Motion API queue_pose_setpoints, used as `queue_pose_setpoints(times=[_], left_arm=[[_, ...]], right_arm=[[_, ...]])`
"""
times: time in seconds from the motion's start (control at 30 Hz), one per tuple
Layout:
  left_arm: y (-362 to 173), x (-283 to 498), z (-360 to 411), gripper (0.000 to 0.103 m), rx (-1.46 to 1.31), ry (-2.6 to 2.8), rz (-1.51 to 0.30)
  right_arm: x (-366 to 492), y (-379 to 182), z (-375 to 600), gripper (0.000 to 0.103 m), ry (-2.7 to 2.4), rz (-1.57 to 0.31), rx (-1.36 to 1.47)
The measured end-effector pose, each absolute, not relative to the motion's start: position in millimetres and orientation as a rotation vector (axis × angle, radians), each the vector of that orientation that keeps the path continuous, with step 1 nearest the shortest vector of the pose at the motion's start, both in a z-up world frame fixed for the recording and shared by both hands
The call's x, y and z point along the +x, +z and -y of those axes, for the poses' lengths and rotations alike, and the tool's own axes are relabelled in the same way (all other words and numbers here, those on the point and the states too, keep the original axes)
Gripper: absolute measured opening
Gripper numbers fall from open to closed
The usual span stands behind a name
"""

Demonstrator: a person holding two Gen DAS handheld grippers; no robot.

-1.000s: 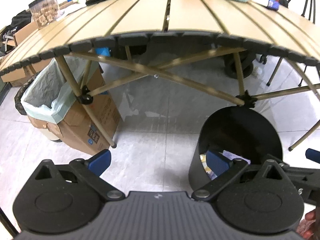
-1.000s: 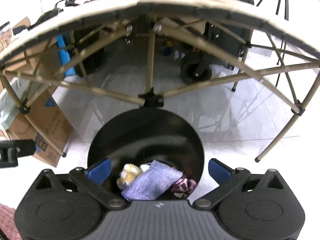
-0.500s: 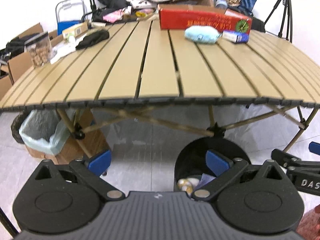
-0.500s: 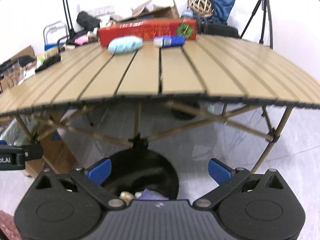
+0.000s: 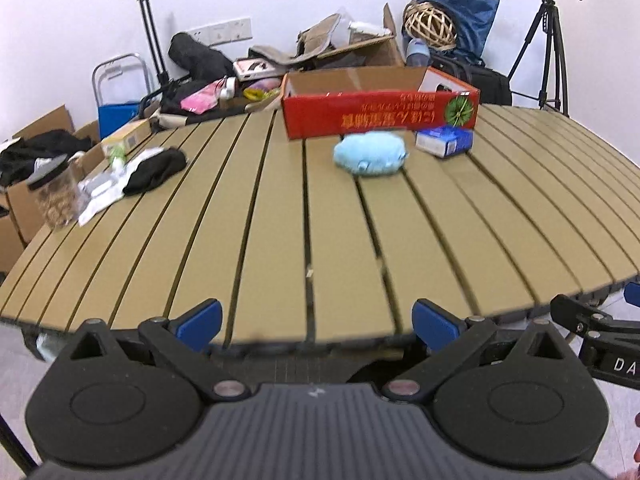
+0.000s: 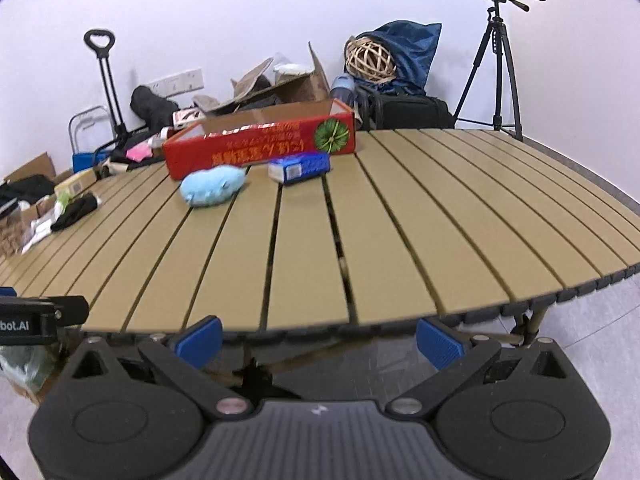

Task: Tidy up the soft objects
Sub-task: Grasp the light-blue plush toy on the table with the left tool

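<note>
A light blue plush toy (image 5: pixel 370 155) (image 6: pixel 212 186) lies on the slatted wooden table (image 5: pixel 280 240) (image 6: pixel 440 220), just in front of a red cardboard box (image 5: pixel 380 110) (image 6: pixel 260 148). A black cloth (image 5: pixel 156 170) (image 6: pixel 76 207) rests near the table's left side. My left gripper (image 5: pixel 316 324) hangs open and empty at the near table edge. My right gripper (image 6: pixel 320 338) is open and empty too, just off the near edge. Only the dark rim of the black bin (image 5: pixel 368 374) shows below the left gripper.
A blue-and-white small box (image 5: pixel 444 141) (image 6: pixel 300 167) sits beside the plush. A clear jar (image 5: pixel 56 196) and white packets stand at the left edge. Cartons, bags, a trolley and a tripod (image 5: pixel 552 40) (image 6: pixel 500 64) crowd the floor behind the table.
Both grippers have risen from over the black bin under the table up to tabletop height. The bin with its soft items has dropped out of sight. The jaws stayed open.
</note>
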State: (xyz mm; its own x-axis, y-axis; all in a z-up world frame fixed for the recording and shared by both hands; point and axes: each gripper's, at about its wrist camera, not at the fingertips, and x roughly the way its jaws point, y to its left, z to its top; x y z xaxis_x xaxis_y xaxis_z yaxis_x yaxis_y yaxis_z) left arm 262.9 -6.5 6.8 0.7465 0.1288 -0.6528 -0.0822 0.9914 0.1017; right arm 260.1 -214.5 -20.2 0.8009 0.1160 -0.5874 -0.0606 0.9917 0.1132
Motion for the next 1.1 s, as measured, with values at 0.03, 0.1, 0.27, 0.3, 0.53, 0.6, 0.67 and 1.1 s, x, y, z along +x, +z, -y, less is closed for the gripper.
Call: queue_pose_setpoints(times=[0.03,0.1,0.27,0.3,0.53,0.6,0.67,1.1], left_arm=[[9,267,8,0.103,0.068,0.112,-0.714],[14,279,12,0.103,0.068,0.104,-0.702],[21,316,20,0.103,0.061,0.092,-0.683],[21,323,21,0.103,0.058,0.091,-0.684],[16,381,24,0.103,0.042,0.090,-0.730],[14,397,25,0.103,0.035,0.083,-0.739],[12,413,26,0.103,0.029,0.077,-0.743],[-18,505,38,0.103,-0.008,0.095,-0.811]], right_arm=[[265,-19,216,0.103,0.094,-0.629,0.096],[275,-16,218,0.103,0.092,-0.615,0.106],[301,-10,226,0.103,0.080,-0.587,0.129],[308,-9,229,0.103,0.077,-0.580,0.135],[351,-12,243,0.103,0.049,-0.551,0.189],[363,-12,246,0.103,0.045,-0.543,0.200],[376,-13,248,0.103,0.039,-0.537,0.215],[434,-18,259,0.103,0.005,-0.534,0.240]])
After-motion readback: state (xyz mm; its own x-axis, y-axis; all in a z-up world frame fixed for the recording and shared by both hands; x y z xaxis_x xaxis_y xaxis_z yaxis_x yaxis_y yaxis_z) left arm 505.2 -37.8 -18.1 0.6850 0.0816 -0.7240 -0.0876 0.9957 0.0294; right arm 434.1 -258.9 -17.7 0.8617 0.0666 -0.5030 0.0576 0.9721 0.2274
